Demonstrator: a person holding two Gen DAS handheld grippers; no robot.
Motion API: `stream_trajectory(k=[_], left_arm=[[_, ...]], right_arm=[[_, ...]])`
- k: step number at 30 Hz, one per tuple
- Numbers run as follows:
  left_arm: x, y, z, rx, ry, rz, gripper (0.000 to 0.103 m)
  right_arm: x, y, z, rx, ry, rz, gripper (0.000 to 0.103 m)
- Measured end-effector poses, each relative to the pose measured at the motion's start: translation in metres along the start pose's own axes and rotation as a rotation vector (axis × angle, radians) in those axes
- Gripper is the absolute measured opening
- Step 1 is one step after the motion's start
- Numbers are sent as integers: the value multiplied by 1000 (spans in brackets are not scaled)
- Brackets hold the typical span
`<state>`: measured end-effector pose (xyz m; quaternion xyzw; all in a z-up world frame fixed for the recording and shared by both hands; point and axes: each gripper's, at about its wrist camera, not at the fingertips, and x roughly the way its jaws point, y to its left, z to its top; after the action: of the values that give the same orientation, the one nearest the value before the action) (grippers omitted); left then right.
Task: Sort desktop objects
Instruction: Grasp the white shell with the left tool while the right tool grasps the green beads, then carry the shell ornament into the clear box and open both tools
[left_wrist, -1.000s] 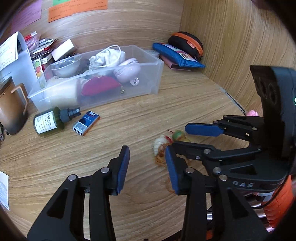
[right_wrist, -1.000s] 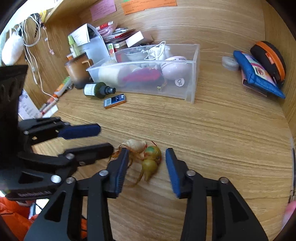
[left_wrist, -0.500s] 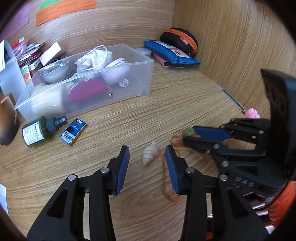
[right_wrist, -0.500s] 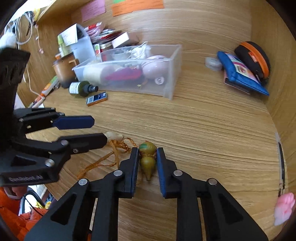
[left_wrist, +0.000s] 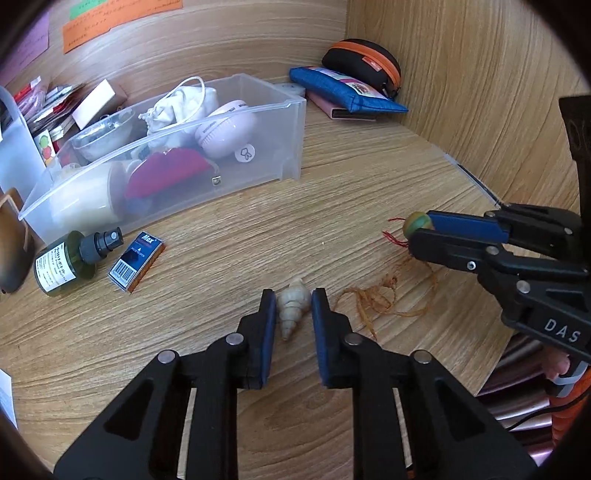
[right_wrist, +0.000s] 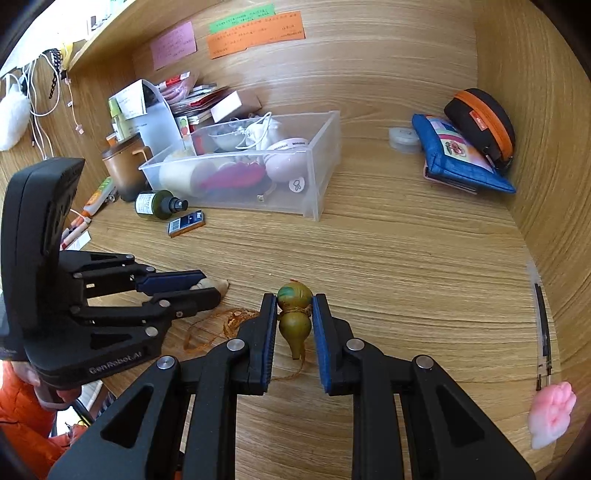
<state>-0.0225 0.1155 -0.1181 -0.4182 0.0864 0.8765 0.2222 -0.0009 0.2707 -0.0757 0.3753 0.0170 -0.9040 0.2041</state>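
My left gripper (left_wrist: 293, 314) is shut on a cream spiral shell (left_wrist: 292, 305) that rests on the wooden desk. My right gripper (right_wrist: 294, 321) is shut on a green-and-olive gourd charm (right_wrist: 294, 314); it also shows in the left wrist view (left_wrist: 417, 224), held off the desk. A tangled orange cord (left_wrist: 380, 299) trails on the desk between shell and gourd. The left gripper also shows in the right wrist view (right_wrist: 207, 288), with the shell's tip (right_wrist: 218, 283) beside its fingers. A clear plastic bin (left_wrist: 291, 140) of small items stands at the back.
A green spray bottle (left_wrist: 62, 258) and a blue matchbox (left_wrist: 136, 262) lie in front of the bin. A blue pouch (right_wrist: 458, 158) and a black-orange case (right_wrist: 484, 122) sit in the back right corner. A brown mug (right_wrist: 123, 170) and papers stand back left. A pink paw toy (right_wrist: 552, 413) is at the right edge.
The left gripper closed on the shell. The right gripper, shut on the gourd, pulled it to the right, away from the shell, and the orange cord stretched out between them.
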Motion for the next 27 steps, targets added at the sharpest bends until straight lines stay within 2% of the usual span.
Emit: stream_trajectory(k=[7, 14, 27], left_arm=[[-6, 5, 0, -16, -16, -9, 18], [-25, 20, 9, -53, -68, 12, 18], [-64, 70, 33, -115, -160, 51, 18]], right_arm=[[2, 6, 6, -9, -11, 20, 18], [2, 15, 20, -30, -28, 32, 18], [-7, 43, 70, -119, -111, -3, 18]])
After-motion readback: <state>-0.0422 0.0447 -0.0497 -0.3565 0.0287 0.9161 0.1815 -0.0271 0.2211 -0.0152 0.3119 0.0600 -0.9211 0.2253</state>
